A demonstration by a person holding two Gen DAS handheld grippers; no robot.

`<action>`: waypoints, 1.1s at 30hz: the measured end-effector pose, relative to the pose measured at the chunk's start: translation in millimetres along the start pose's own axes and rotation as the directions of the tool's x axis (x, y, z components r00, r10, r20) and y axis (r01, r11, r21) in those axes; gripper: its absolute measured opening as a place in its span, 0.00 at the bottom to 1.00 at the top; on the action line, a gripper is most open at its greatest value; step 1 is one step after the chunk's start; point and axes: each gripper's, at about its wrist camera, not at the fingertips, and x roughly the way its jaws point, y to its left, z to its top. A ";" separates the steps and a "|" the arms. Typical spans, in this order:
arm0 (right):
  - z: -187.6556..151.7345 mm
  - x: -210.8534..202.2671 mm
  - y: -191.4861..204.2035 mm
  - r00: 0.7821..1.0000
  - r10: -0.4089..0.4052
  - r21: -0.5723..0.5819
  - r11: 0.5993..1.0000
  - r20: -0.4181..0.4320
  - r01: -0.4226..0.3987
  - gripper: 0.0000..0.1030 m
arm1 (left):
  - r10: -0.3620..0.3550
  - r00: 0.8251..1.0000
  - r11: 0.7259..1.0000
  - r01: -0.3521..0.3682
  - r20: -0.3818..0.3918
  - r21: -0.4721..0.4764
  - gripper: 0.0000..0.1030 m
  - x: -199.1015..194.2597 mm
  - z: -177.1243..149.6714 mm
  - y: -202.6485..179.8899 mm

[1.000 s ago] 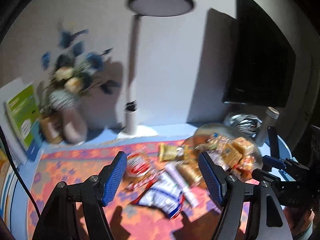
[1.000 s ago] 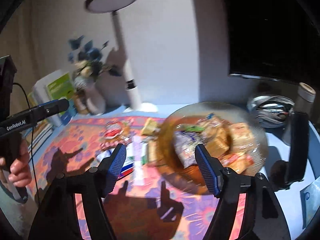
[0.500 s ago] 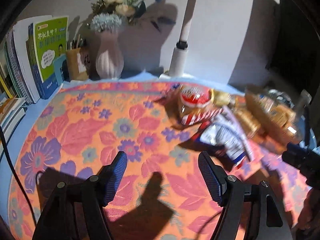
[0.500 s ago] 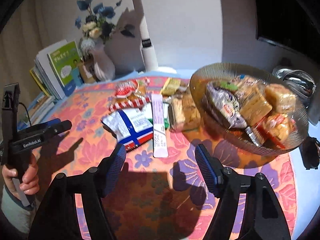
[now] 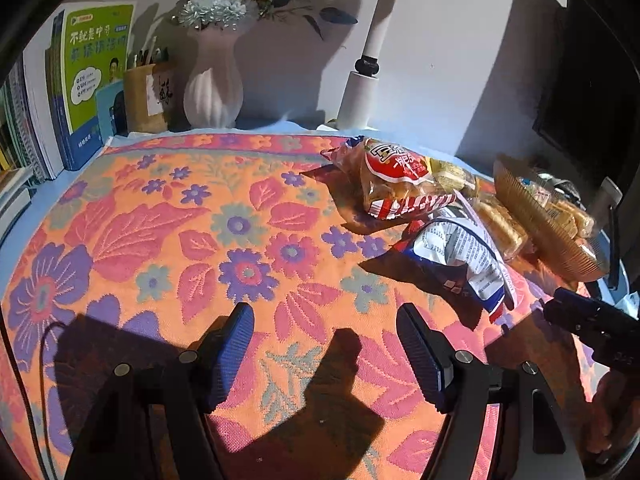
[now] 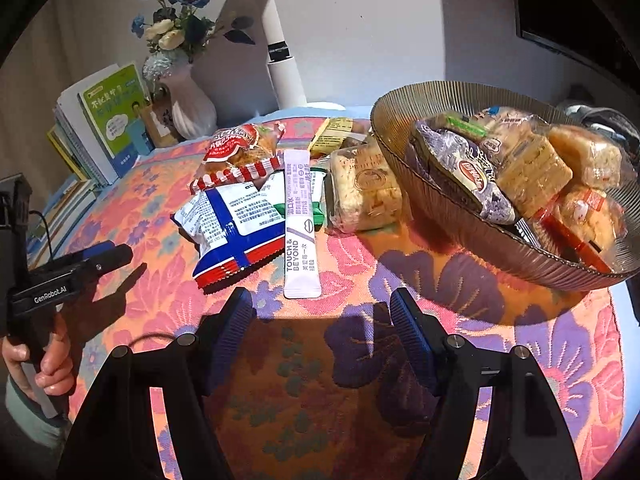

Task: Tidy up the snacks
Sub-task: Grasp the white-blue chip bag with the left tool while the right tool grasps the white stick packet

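Note:
Loose snacks lie on a flowered cloth [image 6: 152, 304]: a blue, white and red bag [image 6: 234, 226], a pale purple stick pack [image 6: 300, 224], a red-topped bread bag [image 6: 240, 148], a wrapped cake [image 6: 364, 192] and a yellow packet [image 6: 334, 134]. A ribbed amber glass bowl [image 6: 472, 236] on the right holds several wrapped cakes. My right gripper [image 6: 322, 320] hangs open and empty just short of the stick pack. My left gripper [image 5: 326, 344] is open and empty over bare cloth, left of the blue bag [image 5: 460, 256] and red bag [image 5: 396, 184]. It also shows at the left edge of the right wrist view as a second gripper [image 6: 100, 256].
Books [image 5: 84, 80], a wooden pen holder [image 5: 146, 96], a white vase of flowers [image 5: 214, 80] and a white lamp post [image 5: 360, 88] line the back wall. A dark monitor [image 5: 592, 92] stands at the right. A hand [image 6: 44, 360] grips the left tool's handle.
Both grippers have come down toward the table and now look more steeply onto the cloth. The lamp head has left both views. Both stay open and empty.

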 end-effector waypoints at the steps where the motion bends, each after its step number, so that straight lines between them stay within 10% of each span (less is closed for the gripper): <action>1: -0.4 0.0 -1.0 1.000 0.002 0.005 1.000 -0.001 -0.002 0.69 | -0.007 1.000 1.000 0.007 0.004 -0.002 0.69 -0.5 -0.3 0.3; 17: 8.4 14.0 3.1 0.999 -0.004 0.000 1.000 -0.042 0.004 0.69 | 0.019 0.999 1.000 -0.018 -0.026 0.026 0.69 3.2 2.5 -4.9; 21: 16.9 22.1 16.4 0.999 -0.001 -0.045 0.999 -0.053 -0.001 0.68 | -0.065 0.997 0.998 0.065 -0.043 -0.007 0.69 -0.5 11.9 -18.6; 33: 20.6 44.8 17.7 0.986 -0.111 -0.129 0.987 -0.121 0.095 0.21 | -0.257 0.957 0.954 0.230 -0.131 -0.191 0.69 39.5 47.6 -66.6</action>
